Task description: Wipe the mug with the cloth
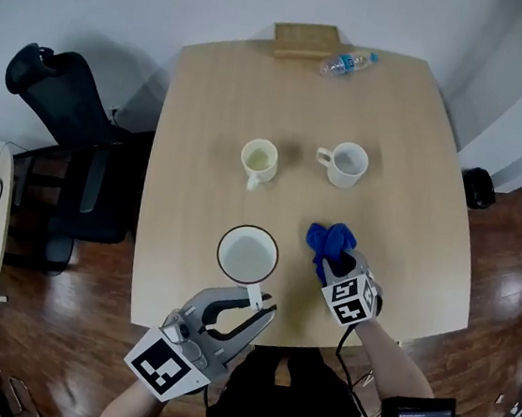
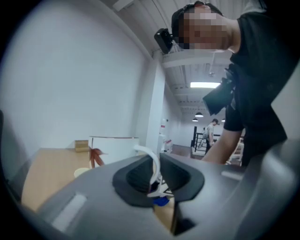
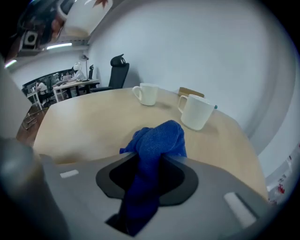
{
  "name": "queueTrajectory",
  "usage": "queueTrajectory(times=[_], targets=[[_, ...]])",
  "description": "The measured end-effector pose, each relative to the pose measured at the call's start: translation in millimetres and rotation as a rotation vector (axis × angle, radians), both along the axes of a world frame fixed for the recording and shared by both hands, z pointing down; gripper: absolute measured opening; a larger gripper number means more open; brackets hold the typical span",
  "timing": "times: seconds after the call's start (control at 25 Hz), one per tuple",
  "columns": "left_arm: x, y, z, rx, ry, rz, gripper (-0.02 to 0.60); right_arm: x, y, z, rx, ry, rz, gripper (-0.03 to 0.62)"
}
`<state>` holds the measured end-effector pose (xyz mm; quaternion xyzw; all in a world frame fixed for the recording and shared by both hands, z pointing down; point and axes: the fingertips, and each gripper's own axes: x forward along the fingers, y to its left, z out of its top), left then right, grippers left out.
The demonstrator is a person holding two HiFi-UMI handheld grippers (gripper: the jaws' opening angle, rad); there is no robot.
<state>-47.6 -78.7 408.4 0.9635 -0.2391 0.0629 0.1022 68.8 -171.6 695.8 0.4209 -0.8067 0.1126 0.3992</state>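
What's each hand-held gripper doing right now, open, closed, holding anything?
Left hand-held gripper: closed on the handle of the mug.
Right hand-held gripper: closed on the blue cloth.

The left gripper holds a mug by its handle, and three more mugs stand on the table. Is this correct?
Not quite. Only two more mugs stand on the table: a yellowish mug and a white mug, as the head view shows. The left gripper does hold the large mug by its handle.
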Motion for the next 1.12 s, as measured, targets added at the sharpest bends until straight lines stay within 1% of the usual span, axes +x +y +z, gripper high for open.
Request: queueTrajectory(times=[0.04,0.08,0.12,0.16,0.2,0.24,0.28,0.32,0.36,0.4,0.48,0.56,0.68,0.76,0.84,0.88,0.92,0.96,1.04,1.12], targets=[[3.7,2.0,-13.3,0.001,0.003,0.023,0.046,0.7,1.5,3.3,-0.022,-0.03,0.001,0.105],[7.1,3.7,-26.1,0.001,0.012,0.043,0.046,3.6,2.7,4.4,-0.043,-0.099,0.021,0.095],[10.1,5.0,-38.2,-0.001,0.024,0.059,0.048,7.3,2.9,-2.6,-0.05,-0.203,0.049,0.089],[12.2,5.2,-49.3,-0.005,0.04,0.071,0.048,9.7,2.2,-22.4,-0.03,-0.328,0.075,0.087],[13.5,3.9,-59.5,-0.012,0.058,0.078,0.048,10.5,1.5,-55.4,0.02,-0.456,0.089,0.087],[14.0,1.0,-68.7,-0.02,0.077,0.081,0.048,10.5,1.5,-98.1,0.092,-0.569,0.089,0.087],[14.2,-3.2,-77.3,-0.027,0.096,0.085,0.047,10.1,2.6,-146.3,0.178,-0.658,0.074,0.087],[14.4,-8.2,-85.6,-0.028,0.113,0.089,0.046,9.0,4.8,-196.5,0.274,-0.719,0.047,0.087],[15.5,-13.4,-93.7,-0.024,0.127,0.095,0.046,6.9,8.4,-246.2,0.378,-0.754,0.007,0.087],[17.2,-18.5,-101.4,-0.018,0.138,0.1,0.046,3.3,13.5,-293.6,0.49,-0.764,-0.043,0.087],[20.4,-27.2,-112.7,-0.02,0.153,0.106,0.046,-8.8,28.2,-373.5,0.714,-0.724,-0.155,0.087],[23.8,-31.2,-124.4,-0.035,0.172,0.12,0.046,-27.0,46.8,-422.6,0.877,-0.663,-0.232,0.089],[32.1,-23.4,-153.7,-0.04,0.216,0.18,0.046,-54.0,71.7,-448.7,1.057,-0.533,-0.322,0.087],[38.1,-11.6,-176.7,-0.034,0.253,0.236,0.046,-63.9,87.4,-463.6,1.17,-0.485,-0.374,0.089],[41.2,1.8,-197.4,-0.018,0.283,0.29,0.043,-65.2,101.4,-480.8,1.265,-0.457,-0.408,0.089],[41.0,8.5,-205.9,-0.003,0.289,0.312,0.043,-63.6,106.1,-488.8,1.295,-0.457,-0.418,0.089],[39.3,14.8,-212.6,0.017,0.288,0.331,0.043,-60.7,108.2,-496.2,1.302,-0.481,-0.42,0.087],[36.7,20.7,-218.2,0.039,0.282,0.347,0.043,-56.4,107.6,-502.7,1.284,-0.537,-0.414,0.089],[32.6,32.8,-228.2,0.077,0.271,0.381,0.043,-44.7,99.3,-512.8,1.182,-0.721,-0.383,0.089],[32.7,44.9,-236.1,0.096,0.269,0.429,0.043,-31.6,86.0,-518.2,1.025,-0.948,-0.347,0.089]])
